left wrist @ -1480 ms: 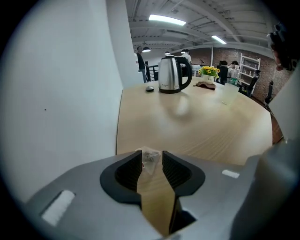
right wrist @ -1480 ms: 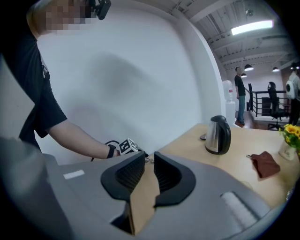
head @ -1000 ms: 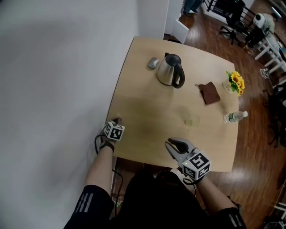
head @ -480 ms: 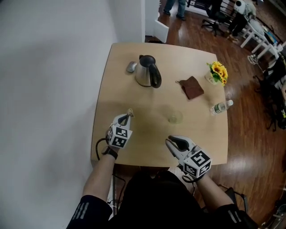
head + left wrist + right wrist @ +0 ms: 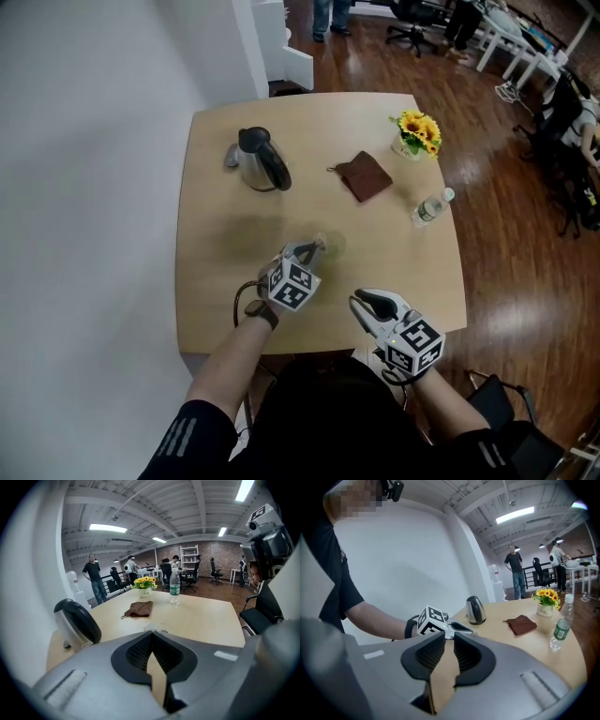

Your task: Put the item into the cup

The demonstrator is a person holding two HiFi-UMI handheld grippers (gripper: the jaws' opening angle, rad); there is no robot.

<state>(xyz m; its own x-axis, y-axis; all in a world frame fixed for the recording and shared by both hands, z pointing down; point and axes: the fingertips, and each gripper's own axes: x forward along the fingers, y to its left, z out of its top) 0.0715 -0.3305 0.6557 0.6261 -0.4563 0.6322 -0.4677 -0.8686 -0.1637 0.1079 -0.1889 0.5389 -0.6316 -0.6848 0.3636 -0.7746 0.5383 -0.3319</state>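
Note:
A clear glass cup (image 5: 333, 246) stands near the middle of the wooden table (image 5: 216, 300). My left gripper (image 5: 315, 247) hovers with its tips right at the cup's left rim. Its jaws are shut, and I cannot make out anything between them. In the left gripper view the cup's pale rim (image 5: 158, 630) peeks just past the closed tips. My right gripper (image 5: 358, 301) rests over the table's near edge, well short of the cup. Its jaws stand a narrow gap apart with nothing in them.
A steel kettle (image 5: 262, 159) stands at the far left, with a small grey thing behind it. A brown cloth (image 5: 364, 175), a vase of sunflowers (image 5: 416, 132) and a water bottle (image 5: 430, 207) sit toward the right. People and office chairs are beyond the table.
My left gripper has travelled from the table's left edge rightward to the cup. The right gripper has stayed where it was, and the head view has shifted.

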